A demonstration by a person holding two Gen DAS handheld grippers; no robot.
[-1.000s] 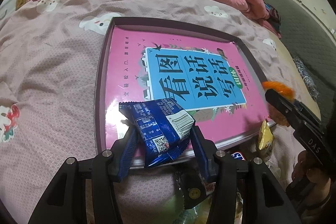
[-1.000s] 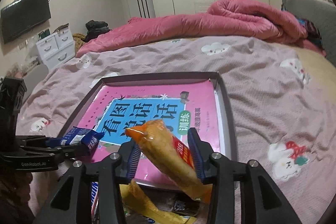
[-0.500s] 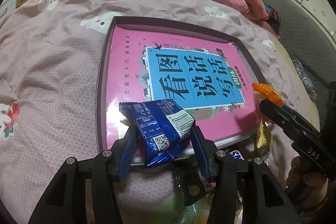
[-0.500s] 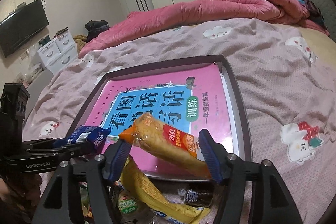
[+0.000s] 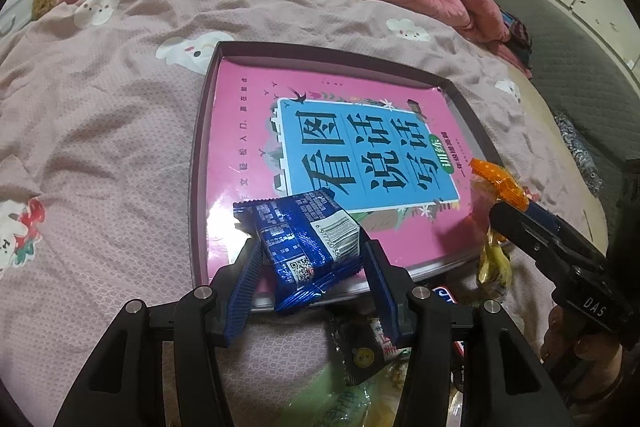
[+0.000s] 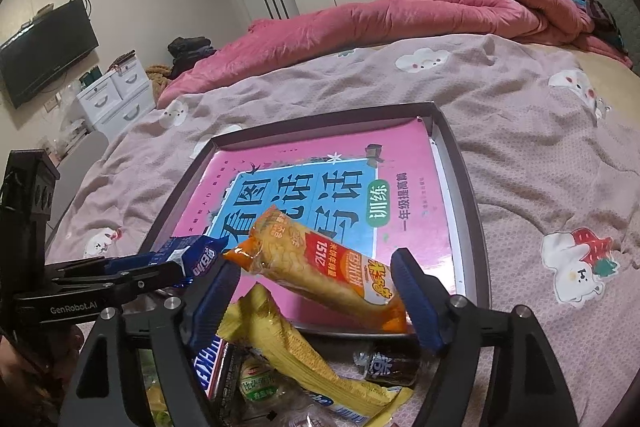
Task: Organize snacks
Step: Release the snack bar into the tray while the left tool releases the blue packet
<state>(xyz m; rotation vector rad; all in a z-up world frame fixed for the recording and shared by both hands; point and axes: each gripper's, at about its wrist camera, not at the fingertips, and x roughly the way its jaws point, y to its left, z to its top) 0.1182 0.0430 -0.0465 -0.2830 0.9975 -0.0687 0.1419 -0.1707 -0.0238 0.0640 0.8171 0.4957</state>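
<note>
**Right jaws releasing orange pack at tray's near edge**

Orange snack pack (image 6: pixel 320 267) is lying between the right gripper (image 6: pixel 316 291) jaws, long axis running diagonally across the gap, tail end over the tray (image 6: pixel 472 227) near rim. Right jaws have just been opening; pads are now standing clear of it. Left gripper (image 5: pixel 308 267) is clamping the blue packet (image 5: pixel 300 247) over the tray's near-left corner.
</note>
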